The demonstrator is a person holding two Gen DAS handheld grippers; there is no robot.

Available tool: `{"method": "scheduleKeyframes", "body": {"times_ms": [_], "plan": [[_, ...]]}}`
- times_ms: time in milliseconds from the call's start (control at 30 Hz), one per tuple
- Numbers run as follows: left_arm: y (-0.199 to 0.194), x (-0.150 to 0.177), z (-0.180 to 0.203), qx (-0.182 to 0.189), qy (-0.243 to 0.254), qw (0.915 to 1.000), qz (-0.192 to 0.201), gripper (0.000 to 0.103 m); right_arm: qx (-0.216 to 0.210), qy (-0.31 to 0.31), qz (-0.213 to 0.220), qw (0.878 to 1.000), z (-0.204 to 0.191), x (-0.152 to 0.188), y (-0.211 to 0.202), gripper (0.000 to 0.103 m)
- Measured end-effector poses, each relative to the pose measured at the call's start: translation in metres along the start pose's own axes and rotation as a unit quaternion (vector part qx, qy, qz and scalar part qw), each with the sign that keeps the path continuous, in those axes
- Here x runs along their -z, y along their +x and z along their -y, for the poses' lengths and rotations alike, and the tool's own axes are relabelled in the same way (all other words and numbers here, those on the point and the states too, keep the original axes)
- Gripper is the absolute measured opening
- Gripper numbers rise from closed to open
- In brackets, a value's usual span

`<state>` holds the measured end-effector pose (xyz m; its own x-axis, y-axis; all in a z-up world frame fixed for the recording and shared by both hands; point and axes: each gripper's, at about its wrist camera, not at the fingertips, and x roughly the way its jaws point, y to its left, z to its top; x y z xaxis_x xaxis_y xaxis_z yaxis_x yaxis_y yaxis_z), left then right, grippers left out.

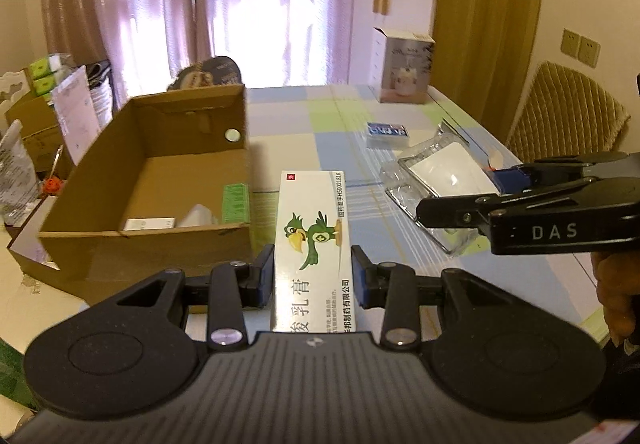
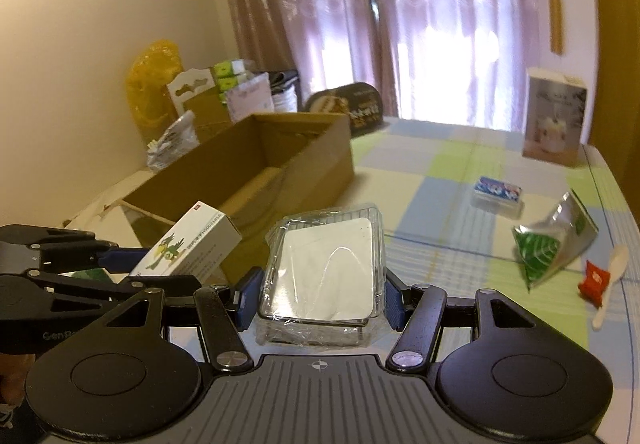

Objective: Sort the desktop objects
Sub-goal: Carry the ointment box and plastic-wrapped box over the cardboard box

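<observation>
Up close, the left gripper point(image 1: 312, 276) is clamped on a white medicine box point(image 1: 312, 240) printed with a green cartoon bird, its blue pads pressing both long sides. The box is held just beside the right wall of an open cardboard box point(image 1: 160, 180), which sits on a table covered by a checked blue, green and white cloth point(image 1: 296, 116). Inside the cardboard box lie a few small items, including a green packet point(image 1: 236, 202).

Meanwhile, the right gripper point(image 2: 320, 300) is closed around a clear plastic container point(image 2: 326, 276) with a white insert, wrapped in film.

Farther off on the cloth rest a blue card pack point(image 2: 498, 190), a crumpled green foil pouch point(image 2: 554, 244), a red sweet wrapper point(image 2: 594, 280) and a pale plastic spoon point(image 2: 612, 280). A tall printed carton point(image 2: 554, 118) stands near the curtained window point(image 2: 420, 16).
</observation>
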<state>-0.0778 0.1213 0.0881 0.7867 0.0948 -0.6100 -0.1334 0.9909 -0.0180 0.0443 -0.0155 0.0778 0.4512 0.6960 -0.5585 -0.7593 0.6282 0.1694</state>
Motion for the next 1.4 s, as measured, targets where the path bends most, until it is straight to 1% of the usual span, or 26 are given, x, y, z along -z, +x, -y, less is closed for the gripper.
{"method": "scheduleKeyframes", "body": {"times_ms": [300,700,900,1067,1400], "plan": [[-0.024,0.002,-0.022,-0.021,-0.015,0.9996,0.014,0.033,-0.019,-0.027,0.002,0.999,-0.029,-0.008,0.007,0.057],[-0.037,0.004,-0.045,-0.040,-0.026,0.9987,0.020,0.033,-0.032,-0.056,-0.003,0.998,-0.053,-0.016,0.021,0.057],[-0.037,-0.001,-0.055,-0.049,-0.026,0.9982,0.024,0.033,-0.042,-0.065,-0.004,0.997,-0.062,-0.024,0.031,0.057],[-0.034,-0.009,-0.069,-0.055,-0.025,0.9978,0.028,0.033,-0.052,-0.072,-0.001,0.996,-0.072,-0.039,0.044,0.057],[-0.018,-0.033,-0.106,-0.068,-0.017,0.9971,0.032,0.033,-0.059,-0.077,0.000,0.995,-0.082,-0.069,0.084,0.057]]}}
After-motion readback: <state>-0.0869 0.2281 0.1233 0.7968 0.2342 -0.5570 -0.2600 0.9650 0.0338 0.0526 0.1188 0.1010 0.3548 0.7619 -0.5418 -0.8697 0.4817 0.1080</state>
